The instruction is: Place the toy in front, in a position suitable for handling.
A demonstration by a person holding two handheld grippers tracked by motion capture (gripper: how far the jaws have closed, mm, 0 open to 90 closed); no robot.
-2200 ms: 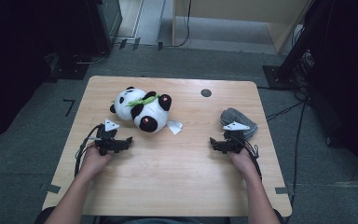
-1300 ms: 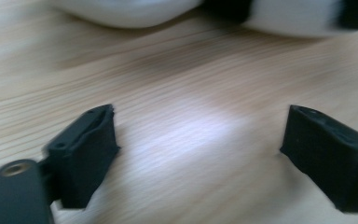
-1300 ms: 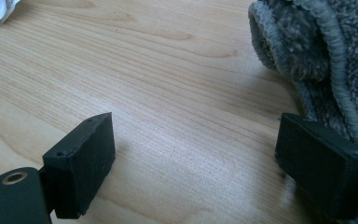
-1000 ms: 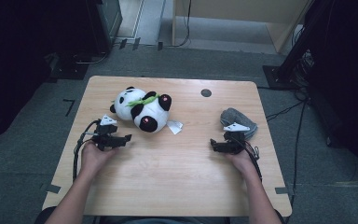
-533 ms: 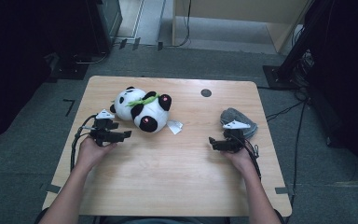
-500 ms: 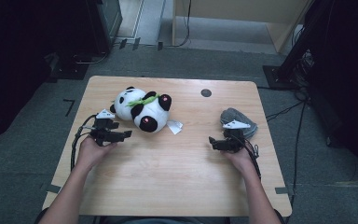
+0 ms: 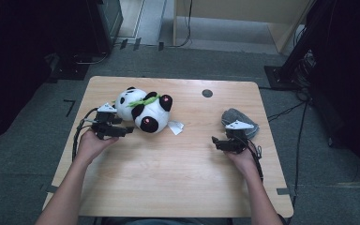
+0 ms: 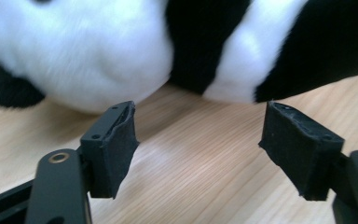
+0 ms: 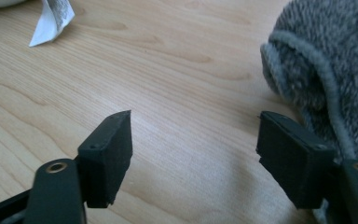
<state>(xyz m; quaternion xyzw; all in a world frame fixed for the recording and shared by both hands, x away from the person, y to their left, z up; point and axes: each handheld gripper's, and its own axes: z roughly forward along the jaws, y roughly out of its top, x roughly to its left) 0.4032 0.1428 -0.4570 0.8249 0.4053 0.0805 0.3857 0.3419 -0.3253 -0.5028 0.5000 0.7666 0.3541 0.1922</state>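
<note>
The left gripper (image 8: 198, 149) has its fingers (image 8: 112, 144) apart with nothing between them; they have just been narrowing a little; bare wood shows in the gap. Just past the fingertips lies the panda (image 8: 168, 46), a plush toy in black and white, resting on the tabletop (image 8: 200, 172); the fingertips are very close to its fur, and contact cannot be told. From above, the left gripper (image 7: 122, 131) points in from the toy's left side, the panda (image 7: 145, 110) lying toward the far left part of the tabletop (image 7: 192, 187), with a green sprig across its chest and a white tag (image 7: 176, 127) trailing from it.

The right gripper (image 9: 193, 154) also has its fingers (image 9: 109, 151) parted around empty wood; they have just been closing in somewhat; a grey fuzzy slipper (image 9: 326, 74) sits beside the right-hand finger, near it, perhaps brushing it. From above, the right gripper (image 7: 221, 143) rests low near the right edge, with the slipper (image 7: 236, 121) just behind it.

The step in hand looks like the approach to the panda, with no grasp yet made. The next move likely calls for the left fingers to slide forward around a limb or fold of plush, then close firmly; soft fur gives way, so a deep bite would hold better than a pinch at the tips.
</note>
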